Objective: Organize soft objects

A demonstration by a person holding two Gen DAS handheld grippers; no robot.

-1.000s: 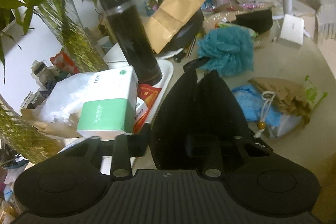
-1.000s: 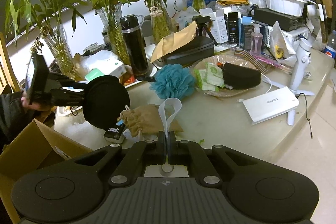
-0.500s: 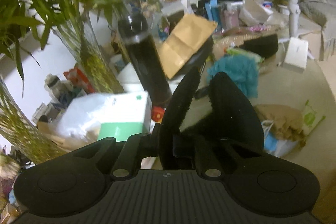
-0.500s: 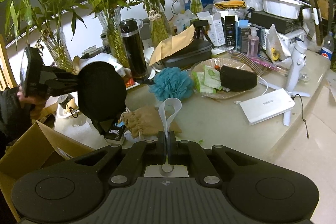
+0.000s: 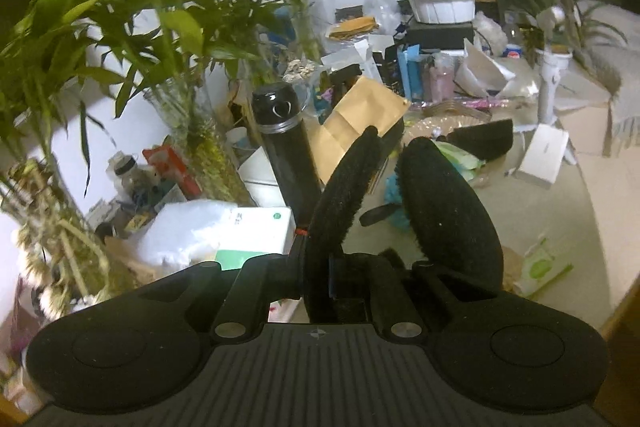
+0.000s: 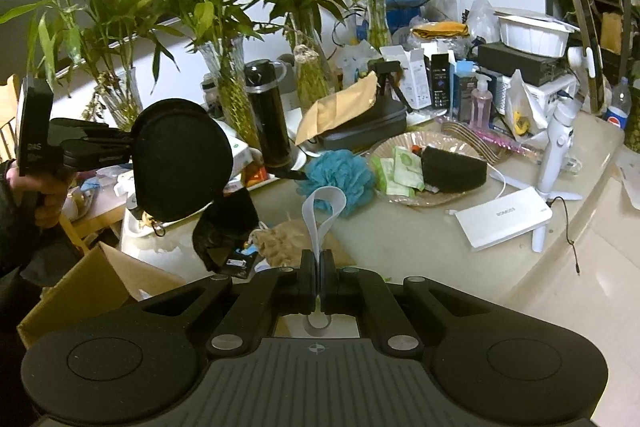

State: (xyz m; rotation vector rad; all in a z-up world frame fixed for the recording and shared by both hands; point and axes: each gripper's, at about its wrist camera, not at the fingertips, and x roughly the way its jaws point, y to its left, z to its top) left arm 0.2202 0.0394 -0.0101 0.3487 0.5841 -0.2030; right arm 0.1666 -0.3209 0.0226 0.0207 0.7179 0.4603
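Black round plush pad point(image 6: 182, 159), folded in two, hangs clear above the cluttered beige surface point(image 6: 420, 239), clamped in the left tongs point(image 5: 334, 279), whose jaws have just been closing on it; its two fuzzy flaps rise ahead of the fingers in the left wrist view. Right tongs point(image 6: 319, 283) are pressed together on a white looped strap point(image 6: 322, 211). Beyond lie a teal mesh bath sponge point(image 6: 340, 173) and a tan drawstring pouch point(image 6: 284, 237), near a tall black flask point(image 6: 268, 119).
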